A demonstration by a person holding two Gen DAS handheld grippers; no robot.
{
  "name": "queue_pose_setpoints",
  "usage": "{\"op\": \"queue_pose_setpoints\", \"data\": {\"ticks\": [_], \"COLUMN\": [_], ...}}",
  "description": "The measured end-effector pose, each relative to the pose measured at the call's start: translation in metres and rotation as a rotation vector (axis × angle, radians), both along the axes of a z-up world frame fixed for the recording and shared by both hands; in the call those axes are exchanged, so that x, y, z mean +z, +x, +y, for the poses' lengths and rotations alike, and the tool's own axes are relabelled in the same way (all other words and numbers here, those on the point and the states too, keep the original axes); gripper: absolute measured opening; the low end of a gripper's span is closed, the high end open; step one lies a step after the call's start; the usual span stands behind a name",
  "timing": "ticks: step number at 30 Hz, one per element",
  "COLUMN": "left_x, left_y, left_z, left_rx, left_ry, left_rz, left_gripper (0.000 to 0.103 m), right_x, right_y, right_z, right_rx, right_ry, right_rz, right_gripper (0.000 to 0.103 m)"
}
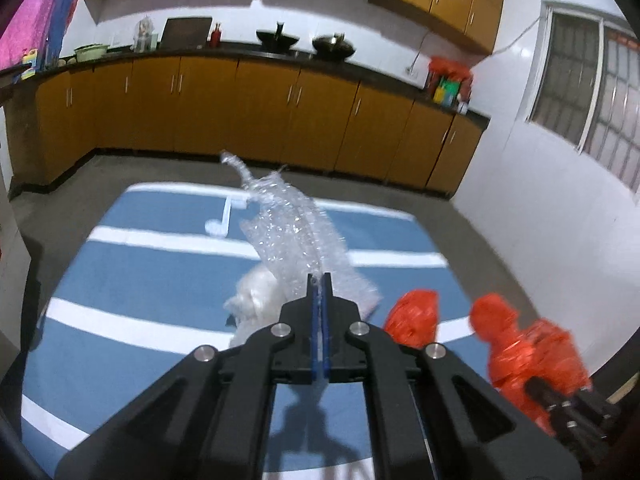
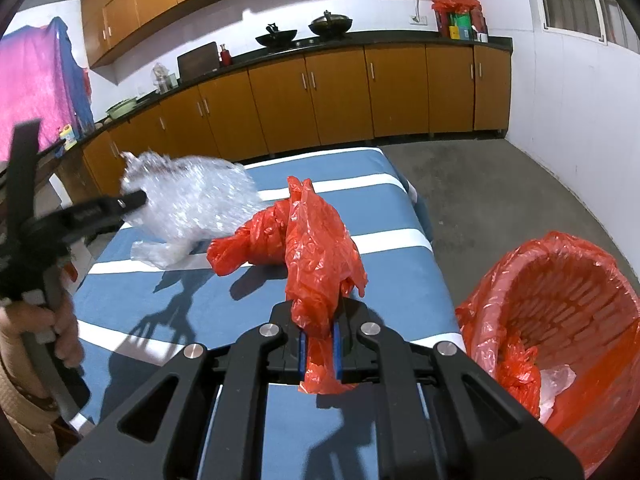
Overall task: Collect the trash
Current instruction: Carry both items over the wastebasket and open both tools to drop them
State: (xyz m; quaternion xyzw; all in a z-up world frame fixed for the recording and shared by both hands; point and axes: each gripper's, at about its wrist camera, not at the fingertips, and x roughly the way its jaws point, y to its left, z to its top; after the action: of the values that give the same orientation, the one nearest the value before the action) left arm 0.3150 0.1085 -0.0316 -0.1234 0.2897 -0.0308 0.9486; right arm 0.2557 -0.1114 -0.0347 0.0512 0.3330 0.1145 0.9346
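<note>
My left gripper (image 1: 319, 280) is shut on a clear bubble wrap sheet (image 1: 288, 224) and holds it up over the blue striped table (image 1: 120, 264). It also shows in the right wrist view (image 2: 192, 196), with the left gripper (image 2: 138, 200) at its left side. My right gripper (image 2: 320, 316) is shut on a red plastic bag (image 2: 320, 248), lifted above the table (image 2: 400, 276). Another crumpled red bag (image 2: 248, 244) lies on the table behind it. In the left wrist view the held red bag (image 1: 528, 352) is at the lower right.
A bin lined with a red bag (image 2: 560, 320) stands beside the table's right edge, with trash inside. A white crumpled piece (image 1: 256, 296) and a small white object (image 1: 224, 216) lie on the table. Kitchen cabinets (image 2: 320, 92) line the far wall.
</note>
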Motion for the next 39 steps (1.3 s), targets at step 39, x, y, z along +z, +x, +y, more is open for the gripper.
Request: {"op": "queue_pose_setpoints", "data": {"ticks": [39], "left_x": [0.090], "left_y": [-0.078], "left_z": [-0.110], "left_rx": [-0.284], "left_ry": [-0.009], "left_rz": [-0.162], "left_gripper": [0.002], "right_x": [0.052], "right_y": [-0.055], "right_z": [-0.109], "right_rx": [-0.232], "right_ry": [-0.024], "right_rz": [-0.096], "right_gripper": [0.010]}}
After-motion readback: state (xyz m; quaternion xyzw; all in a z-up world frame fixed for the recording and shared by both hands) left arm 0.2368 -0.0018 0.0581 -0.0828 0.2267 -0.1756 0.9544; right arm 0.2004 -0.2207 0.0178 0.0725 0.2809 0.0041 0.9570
